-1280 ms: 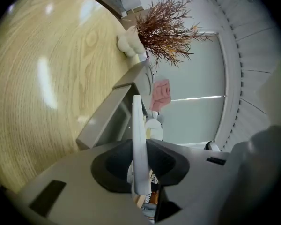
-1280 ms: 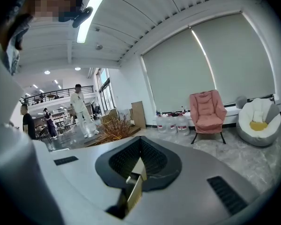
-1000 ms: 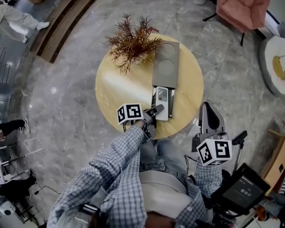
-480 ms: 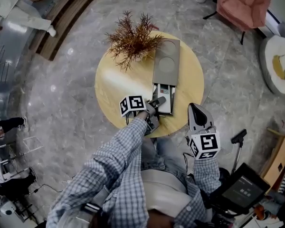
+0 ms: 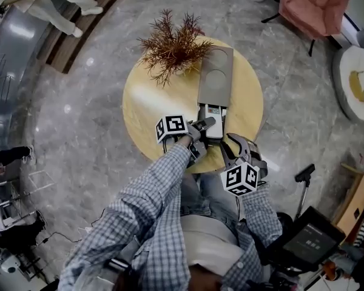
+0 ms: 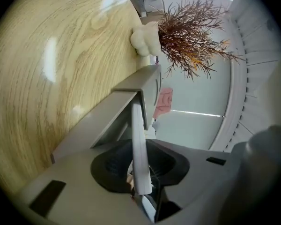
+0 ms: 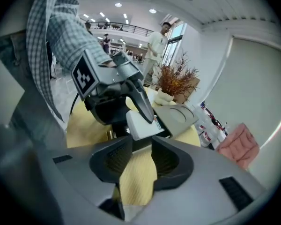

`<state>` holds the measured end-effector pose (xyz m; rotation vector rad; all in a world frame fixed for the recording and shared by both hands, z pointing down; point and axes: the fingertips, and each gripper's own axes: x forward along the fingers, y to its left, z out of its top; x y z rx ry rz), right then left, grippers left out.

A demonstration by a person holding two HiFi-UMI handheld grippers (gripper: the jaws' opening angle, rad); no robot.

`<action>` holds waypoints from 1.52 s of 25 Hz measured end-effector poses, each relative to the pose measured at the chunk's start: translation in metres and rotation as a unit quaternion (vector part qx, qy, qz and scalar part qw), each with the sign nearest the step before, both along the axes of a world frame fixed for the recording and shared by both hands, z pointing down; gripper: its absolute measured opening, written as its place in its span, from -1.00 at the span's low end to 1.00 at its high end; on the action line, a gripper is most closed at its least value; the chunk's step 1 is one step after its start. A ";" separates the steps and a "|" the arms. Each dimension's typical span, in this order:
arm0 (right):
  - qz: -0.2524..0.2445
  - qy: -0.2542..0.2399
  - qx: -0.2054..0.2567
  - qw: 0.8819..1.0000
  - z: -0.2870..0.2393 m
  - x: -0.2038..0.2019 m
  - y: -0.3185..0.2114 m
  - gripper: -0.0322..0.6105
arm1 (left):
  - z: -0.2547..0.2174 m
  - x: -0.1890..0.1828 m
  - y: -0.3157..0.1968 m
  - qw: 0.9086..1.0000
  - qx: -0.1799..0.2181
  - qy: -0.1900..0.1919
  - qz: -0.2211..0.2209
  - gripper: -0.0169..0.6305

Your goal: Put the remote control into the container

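On the round wooden table lies a long grey container with its open end towards me. The white remote control sticks partly out of that open end. My left gripper is shut on the remote's near end. In the left gripper view the remote shows edge-on between the jaws, with the container straight ahead. My right gripper hovers at the table's near edge, just right of the left one. It is open and empty, facing the remote and the left gripper.
A dried reddish plant in a white vase stands at the table's far side, left of the container. A pink chair stands far right. A person stands beyond the table. A black device sits at lower right.
My right gripper has swung from beside my right knee up and left to the table's near edge, rolling as it went. The left gripper has slid the remote a little deeper into the container.
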<state>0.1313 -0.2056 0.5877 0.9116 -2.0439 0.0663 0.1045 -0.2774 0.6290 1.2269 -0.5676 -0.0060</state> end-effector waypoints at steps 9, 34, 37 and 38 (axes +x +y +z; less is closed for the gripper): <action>-0.119 0.170 0.102 0.973 0.013 -0.014 -0.007 -0.56 | -0.001 -0.001 -0.001 1.000 -0.016 0.021 -0.013 -0.66; -0.140 0.235 0.112 0.955 0.016 -0.014 -0.023 -0.65 | -0.047 -0.040 0.036 0.989 0.131 0.039 0.056 -0.33; -0.149 0.241 0.115 0.952 0.020 -0.018 -0.020 -0.65 | -0.059 -0.058 0.035 0.988 0.147 0.049 0.026 -0.33; -0.152 0.242 0.115 0.951 0.022 -0.020 -0.018 -0.65 | -0.061 -0.063 0.034 0.987 0.151 0.051 0.017 -0.33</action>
